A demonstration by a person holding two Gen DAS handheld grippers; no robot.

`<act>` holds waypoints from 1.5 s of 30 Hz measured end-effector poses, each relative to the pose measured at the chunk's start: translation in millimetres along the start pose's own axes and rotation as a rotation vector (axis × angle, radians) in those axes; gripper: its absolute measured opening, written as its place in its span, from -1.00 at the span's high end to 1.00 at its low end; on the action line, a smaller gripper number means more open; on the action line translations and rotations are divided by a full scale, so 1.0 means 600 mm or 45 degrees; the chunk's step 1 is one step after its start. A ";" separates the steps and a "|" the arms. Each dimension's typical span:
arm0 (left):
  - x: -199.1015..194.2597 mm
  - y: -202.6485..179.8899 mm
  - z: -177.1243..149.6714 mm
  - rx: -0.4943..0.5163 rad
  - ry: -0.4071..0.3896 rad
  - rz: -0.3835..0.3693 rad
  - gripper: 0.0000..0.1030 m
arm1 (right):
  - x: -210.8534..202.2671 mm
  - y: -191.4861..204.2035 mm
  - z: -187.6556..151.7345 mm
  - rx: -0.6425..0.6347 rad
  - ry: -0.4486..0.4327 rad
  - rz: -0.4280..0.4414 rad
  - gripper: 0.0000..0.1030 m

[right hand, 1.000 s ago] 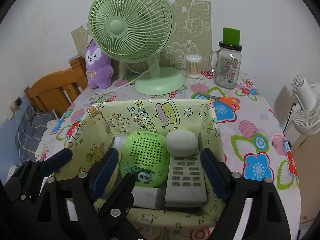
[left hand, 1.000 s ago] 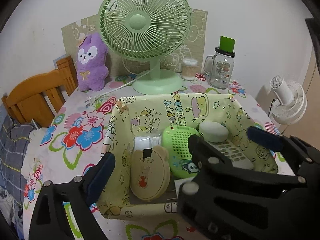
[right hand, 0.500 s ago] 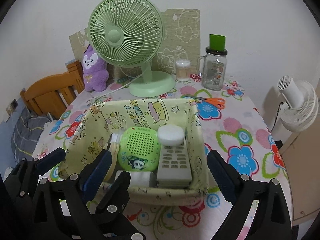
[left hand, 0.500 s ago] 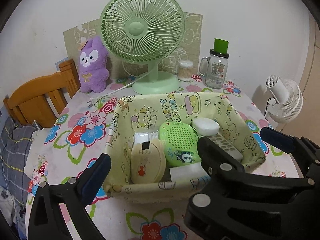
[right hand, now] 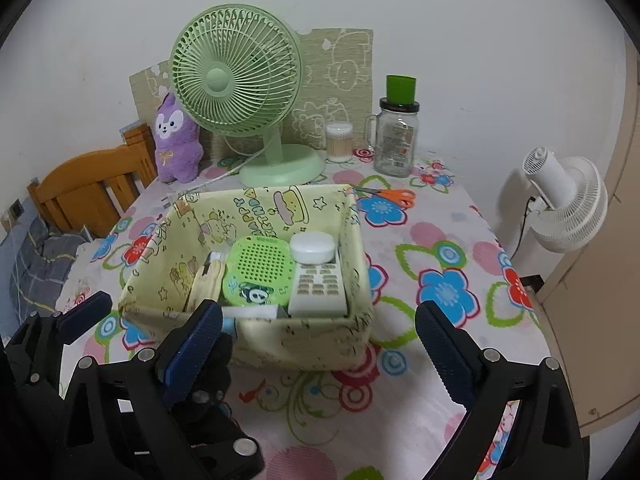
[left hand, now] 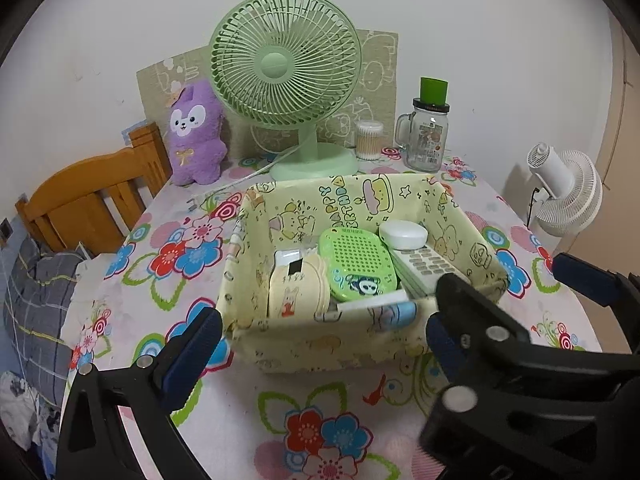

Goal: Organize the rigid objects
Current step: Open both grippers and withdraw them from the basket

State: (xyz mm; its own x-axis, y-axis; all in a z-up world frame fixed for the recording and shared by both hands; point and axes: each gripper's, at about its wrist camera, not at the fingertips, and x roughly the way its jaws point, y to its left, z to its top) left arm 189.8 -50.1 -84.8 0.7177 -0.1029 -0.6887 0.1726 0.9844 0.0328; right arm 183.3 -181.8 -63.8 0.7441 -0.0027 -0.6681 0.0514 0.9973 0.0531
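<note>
Your fabric basket (right hand: 304,342) holds remote (right hand: 318,289), green case (right hand: 256,272) and white puck (right hand: 312,247); scissors (right hand: 390,196) lie outside; left gripper (left hand: 320,336) and right gripper (right hand: 316,328) gape empty.

Black hand-held gripper (right hand: 318,354), blue pads (right hand: 446,354)

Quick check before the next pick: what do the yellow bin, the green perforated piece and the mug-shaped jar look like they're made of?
Yellow bin: looks like printed fabric, matte; its walls sag and crease. Green perforated piece: likely moulded plastic, slightly glossy, with an even grid of holes. Mug-shaped jar: clear glass by the look, though clear plastic can't be ruled out.
</note>
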 end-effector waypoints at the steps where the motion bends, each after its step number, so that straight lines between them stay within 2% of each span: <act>1: -0.004 0.001 -0.002 -0.002 -0.002 0.003 -0.99 | -0.004 -0.002 -0.003 0.003 -0.002 -0.004 -0.92; 10: -0.052 0.009 -0.020 -0.015 -0.032 0.023 -1.00 | -0.060 -0.014 -0.023 -0.012 -0.056 -0.061 -0.91; 25: -0.137 0.036 -0.035 -0.048 -0.103 0.096 -1.00 | -0.152 -0.034 -0.043 0.011 -0.137 -0.078 -0.91; 31: -0.180 0.047 -0.042 -0.078 -0.149 0.102 -1.00 | -0.198 -0.043 -0.052 0.033 -0.179 -0.067 -0.91; 37: -0.229 0.043 -0.053 -0.071 -0.207 0.085 -1.00 | -0.250 -0.034 -0.059 -0.017 -0.249 -0.077 -0.91; 45: -0.285 0.035 -0.062 -0.067 -0.296 0.140 -1.00 | -0.307 -0.032 -0.073 -0.039 -0.329 -0.085 -0.95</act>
State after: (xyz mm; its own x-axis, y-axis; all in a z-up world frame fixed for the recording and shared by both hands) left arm 45.5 -6.5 6.6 0.8669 -0.0192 -0.4980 0.0542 0.9970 0.0559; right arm 16.0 -197.1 25.5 0.8852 -0.0837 -0.4575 0.0890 0.9960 -0.0101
